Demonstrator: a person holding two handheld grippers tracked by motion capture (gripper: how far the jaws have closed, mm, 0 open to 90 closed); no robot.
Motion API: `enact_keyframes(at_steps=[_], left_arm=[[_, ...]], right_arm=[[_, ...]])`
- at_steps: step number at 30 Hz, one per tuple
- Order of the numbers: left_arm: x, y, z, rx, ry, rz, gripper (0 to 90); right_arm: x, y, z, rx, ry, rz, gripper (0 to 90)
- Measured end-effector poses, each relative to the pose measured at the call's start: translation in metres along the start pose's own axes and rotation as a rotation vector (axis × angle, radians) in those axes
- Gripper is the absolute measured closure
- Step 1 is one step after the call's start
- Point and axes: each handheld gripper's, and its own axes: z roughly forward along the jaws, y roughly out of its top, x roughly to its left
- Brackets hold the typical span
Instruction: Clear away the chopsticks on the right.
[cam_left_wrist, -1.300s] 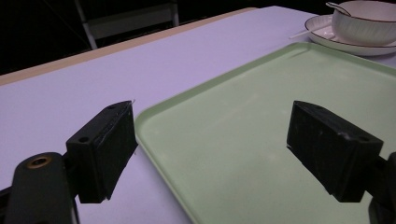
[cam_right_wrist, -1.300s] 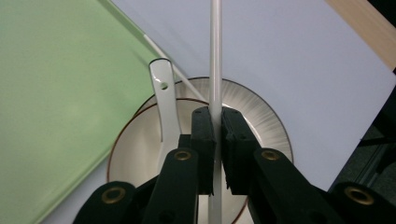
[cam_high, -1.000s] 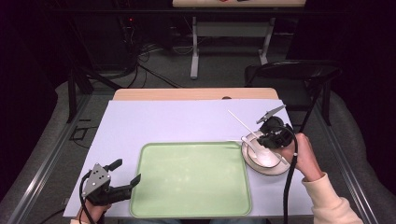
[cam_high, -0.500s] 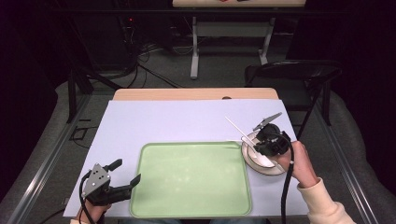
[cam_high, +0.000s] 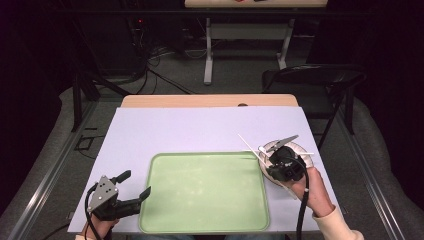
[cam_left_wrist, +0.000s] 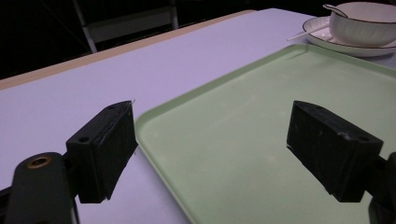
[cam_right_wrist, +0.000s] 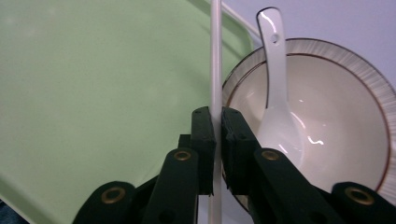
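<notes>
My right gripper (cam_high: 272, 159) is shut on a thin white chopstick (cam_high: 248, 144), which slants from beyond the tray's far right corner back toward the hand. In the right gripper view the jaws (cam_right_wrist: 217, 114) pinch the chopstick (cam_right_wrist: 215, 56) over the edge between the green tray (cam_right_wrist: 93, 93) and a white bowl (cam_right_wrist: 336, 135). A white ceramic spoon (cam_right_wrist: 278, 107) lies in the bowl. My left gripper (cam_high: 134, 186) rests open at the tray's (cam_high: 205, 192) near left corner. Nothing sits between its jaws (cam_left_wrist: 210, 144), which straddle the tray's rim (cam_left_wrist: 154, 116).
The bowl (cam_left_wrist: 366, 21) stands on a saucer (cam_left_wrist: 327, 39) right of the tray. A lilac mat (cam_high: 200, 130) covers the table, with bare wood (cam_high: 210, 101) at the far edge. A dark folding chair (cam_high: 312, 77) stands beyond the table's right corner.
My right gripper has moved left and nearer with the chopstick, from over the bowl to its left rim by the tray's edge. The left gripper has kept still.
</notes>
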Motion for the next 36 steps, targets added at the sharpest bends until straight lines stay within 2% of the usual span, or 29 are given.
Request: enact_keyframes(at_steps=[3, 4, 9, 10, 14, 21, 22, 23, 31, 36], left_arm=[[0.000, 0.000, 0.000, 0.002, -0.001, 0.000, 15.6], [0.000, 0.000, 0.000, 0.002, -0.001, 0.000, 15.6], [0.000, 0.000, 0.000, 0.000, -0.003, 0.001, 15.6], [0.000, 0.000, 0.000, -0.001, -0.003, 0.002, 15.5], [0.000, 0.000, 0.001, 0.002, -0.003, 0.002, 15.5], [0.000, 0.000, 0.000, 0.005, -0.006, 0.005, 15.5], [0.000, 0.000, 0.000, 0.005, -0.006, 0.005, 15.5], [0.000, 0.000, 0.001, 0.004, -0.003, 0.004, 15.5], [-0.001, 0.000, 0.001, 0.004, -0.004, 0.006, 15.5], [-0.001, 0.000, 0.000, 0.004, -0.001, 0.007, 15.5]], right_arm=[[0.000, 0.000, 0.000, 0.000, 0.000, 0.000, 83.9], [0.016, -0.004, 0.010, 0.012, 0.029, 0.006, 83.9], [0.025, -0.009, 0.024, 0.024, 0.070, 0.023, 83.8], [0.027, -0.011, 0.030, 0.024, 0.084, 0.049, 83.8], [0.030, -0.014, 0.039, 0.029, 0.098, 0.075, 83.8], [0.032, -0.014, 0.042, 0.032, 0.100, 0.081, 83.8], [0.037, -0.017, 0.062, 0.059, 0.136, 0.124, 83.8], [0.038, -0.017, 0.070, 0.074, 0.145, 0.131, 83.8], [0.045, -0.012, 0.084, 0.088, 0.141, 0.146, 83.8], [0.048, -0.011, 0.086, 0.091, 0.130, 0.143, 83.6]])
